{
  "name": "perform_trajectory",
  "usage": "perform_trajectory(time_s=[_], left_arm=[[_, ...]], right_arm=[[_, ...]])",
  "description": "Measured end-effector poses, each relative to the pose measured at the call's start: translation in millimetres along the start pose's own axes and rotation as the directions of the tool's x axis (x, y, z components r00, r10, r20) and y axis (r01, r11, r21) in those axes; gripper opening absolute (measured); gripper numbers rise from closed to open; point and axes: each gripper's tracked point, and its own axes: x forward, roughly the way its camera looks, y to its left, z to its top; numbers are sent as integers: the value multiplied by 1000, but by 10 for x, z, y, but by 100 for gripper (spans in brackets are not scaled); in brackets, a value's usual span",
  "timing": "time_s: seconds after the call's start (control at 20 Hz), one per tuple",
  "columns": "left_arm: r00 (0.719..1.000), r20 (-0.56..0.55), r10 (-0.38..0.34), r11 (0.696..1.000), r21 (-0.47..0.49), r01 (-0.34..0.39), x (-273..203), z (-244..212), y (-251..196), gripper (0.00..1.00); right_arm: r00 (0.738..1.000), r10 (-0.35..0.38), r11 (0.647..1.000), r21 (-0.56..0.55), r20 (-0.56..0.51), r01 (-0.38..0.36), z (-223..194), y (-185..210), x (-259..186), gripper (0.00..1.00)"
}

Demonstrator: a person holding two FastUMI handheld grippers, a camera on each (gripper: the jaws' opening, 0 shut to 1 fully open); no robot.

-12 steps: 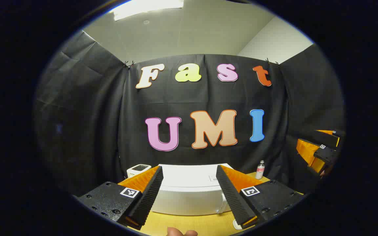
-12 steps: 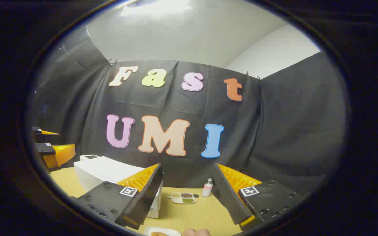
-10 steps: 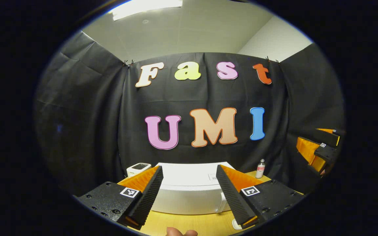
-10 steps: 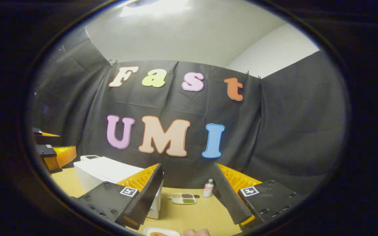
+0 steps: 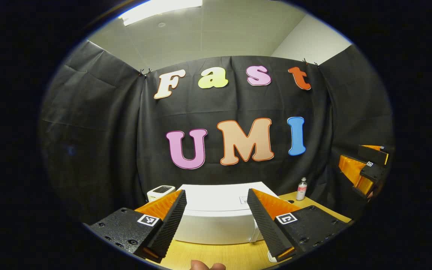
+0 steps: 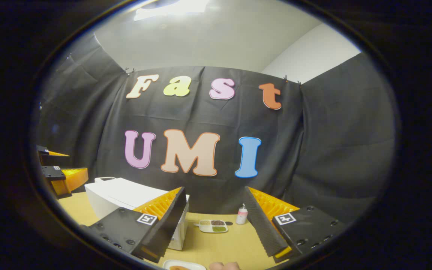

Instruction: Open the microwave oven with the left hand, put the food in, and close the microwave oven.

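At the lower centre of the left gripper view, the white microwave (image 5: 216, 219) sits shut on the desk (image 5: 223, 255), slightly lower than before; both tongs (image 5: 216, 225) (image 6: 212, 228) gape empty; divided tray (image 6: 213, 226) holds brown and green bits

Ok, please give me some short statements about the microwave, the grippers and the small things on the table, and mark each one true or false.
1. The microwave oven is closed. True.
2. The left gripper is shut on the door. False: it is open and holds nothing.
3. The small bottle stands upright on the table. True.
4. The divided tray sits on top of the microwave. False: it lies on the table beside the bottle.
5. The right gripper is open. True.
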Motion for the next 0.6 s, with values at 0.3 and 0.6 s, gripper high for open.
perform_trajectory(time_s=[0.3, 0.6], left_arm=[[1000, 0, -11, 1000, 2, 11, 60, -2, -47, 97], [1000, -6, -15, 1000, -2, 15, 95, -36, -87, 97]], right_arm=[[1000, 0, 1000, -17, 7, 0, 14, -16, 37, 97], [1000, -6, 1000, -14, -2, 6, 6, -53, 53, 96]])
